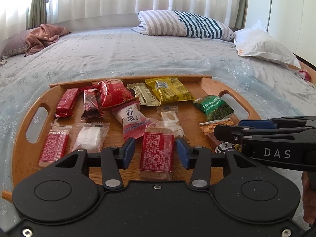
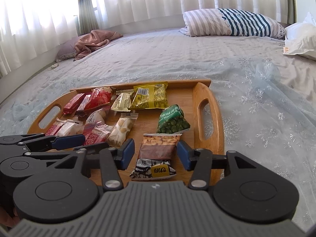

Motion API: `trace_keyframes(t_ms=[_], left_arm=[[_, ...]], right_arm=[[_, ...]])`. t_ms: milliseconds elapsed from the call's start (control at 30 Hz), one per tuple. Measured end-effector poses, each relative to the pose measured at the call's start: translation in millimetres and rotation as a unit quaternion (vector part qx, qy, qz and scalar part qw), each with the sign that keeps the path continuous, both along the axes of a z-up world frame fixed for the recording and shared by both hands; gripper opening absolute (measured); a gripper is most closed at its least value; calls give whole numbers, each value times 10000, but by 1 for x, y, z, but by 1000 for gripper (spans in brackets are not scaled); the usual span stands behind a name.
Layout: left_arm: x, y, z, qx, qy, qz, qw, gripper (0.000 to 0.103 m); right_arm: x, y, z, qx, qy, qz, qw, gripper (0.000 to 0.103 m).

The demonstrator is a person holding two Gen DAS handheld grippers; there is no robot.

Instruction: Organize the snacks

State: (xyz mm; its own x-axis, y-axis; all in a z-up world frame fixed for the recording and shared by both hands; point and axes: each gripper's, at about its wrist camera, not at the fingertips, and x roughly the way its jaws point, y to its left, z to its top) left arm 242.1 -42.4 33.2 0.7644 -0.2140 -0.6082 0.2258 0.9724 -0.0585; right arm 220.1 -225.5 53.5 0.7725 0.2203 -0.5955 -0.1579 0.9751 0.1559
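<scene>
A wooden tray (image 1: 19, 138) (image 2: 218, 118) on the bed holds several snack packets. My left gripper (image 1: 156, 152) is open, its blue pads on either side of a red-labelled bar packet (image 1: 157, 158) lying flat at the tray's near edge, with a thin gap on both sides. My right gripper (image 2: 156, 154) is open as well, straddling a peanut packet (image 2: 159, 147) at the tray's near right, without pressing on it. A green wasabi-pea bag (image 2: 172, 123) lies just beyond. Each gripper shows from the side in the other's view: the right gripper (image 1: 229, 132), the left gripper (image 2: 77, 139).
Red packets (image 1: 68, 102), a yellow packet (image 1: 169, 90), a pink-and-white packet (image 1: 131, 119) and clear-wrapped cakes (image 1: 89, 138) fill the tray's left and back. A striped pillow (image 1: 183, 24), a white bag (image 1: 262, 45) and a pink cloth (image 1: 45, 35) lie farther back on the bed.
</scene>
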Motion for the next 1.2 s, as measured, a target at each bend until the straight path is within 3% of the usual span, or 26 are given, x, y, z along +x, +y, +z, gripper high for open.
trace_keyframes(t_ms=[300,467,667,733,967,1200], left_arm=[[-19,8,21,19,-305,97,9995,57],[-37,20,33,-27,-479,249,9985,70],[-68,35,39,56,-614,400,9973,77],[-77,42,37,20,-573,459,9973,78],[-107,64,17,-91,-329,728,9968,90],[-115,73,-15,-1,-282,1129,9932,103]], right_arm=[[-14,-5,16,80,-247,-122,9996,80],[-28,-2,24,72,-395,-161,9991,90],[-51,7,26,3,-472,-206,9987,98],[-59,9,24,-3,-468,-204,9987,103],[-88,20,16,-381,-541,-439,9968,103],[-101,20,-14,-701,-240,-702,9948,103]])
